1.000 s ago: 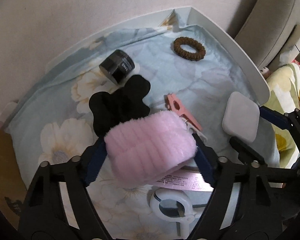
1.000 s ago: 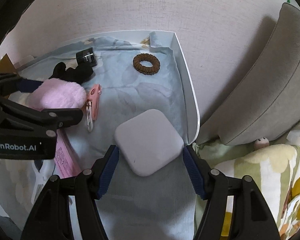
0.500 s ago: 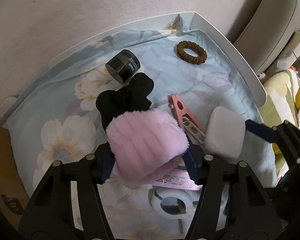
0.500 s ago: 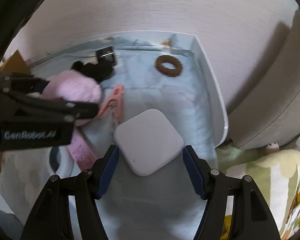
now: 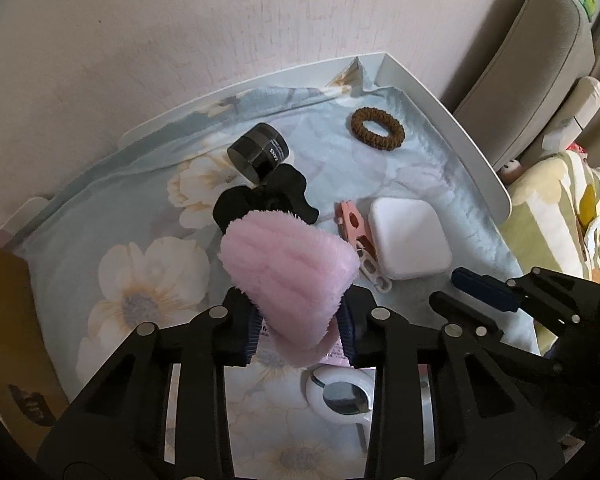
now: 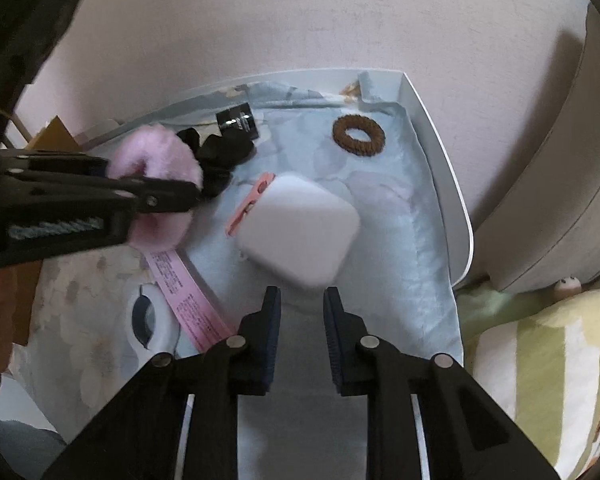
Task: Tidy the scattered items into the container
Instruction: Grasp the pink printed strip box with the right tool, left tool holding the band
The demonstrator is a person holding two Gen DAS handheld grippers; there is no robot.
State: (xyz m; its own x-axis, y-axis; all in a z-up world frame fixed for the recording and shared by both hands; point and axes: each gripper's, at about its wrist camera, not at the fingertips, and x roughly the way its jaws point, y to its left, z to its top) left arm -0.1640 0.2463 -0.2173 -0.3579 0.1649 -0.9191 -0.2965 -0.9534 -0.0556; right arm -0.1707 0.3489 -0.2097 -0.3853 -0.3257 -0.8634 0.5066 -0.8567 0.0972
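Observation:
My left gripper point(image 5: 298, 320) has its jaws closing on a pink fluffy band point(image 5: 288, 264), squeezed between the pads and lifted off the cloth. The right gripper point(image 6: 302, 300) is shut with nothing between its fingers. A white square case point(image 6: 300, 228) lies just past its tips, resting partly on a pink clothespin point(image 6: 252, 200). Behind the band are a black scrunchie point(image 5: 272, 196), a black jar point(image 5: 260, 152) on its side and a brown hair tie point(image 5: 377, 128). All lie on floral cloth inside a white tray point(image 5: 460, 140).
A pink tube point(image 6: 188, 296) and a white round mirror point(image 5: 340, 396) lie near the front of the cloth. A brown cardboard box point(image 5: 4, 320) stands at the left. A grey cushion point(image 5: 520, 80) and a yellow striped blanket point(image 6: 540, 360) are on the right.
The left jaws narrowed on the pink band and raised it. The right jaws, which straddled the white case, closed empty; the case now lies ahead of them against the clothespin.

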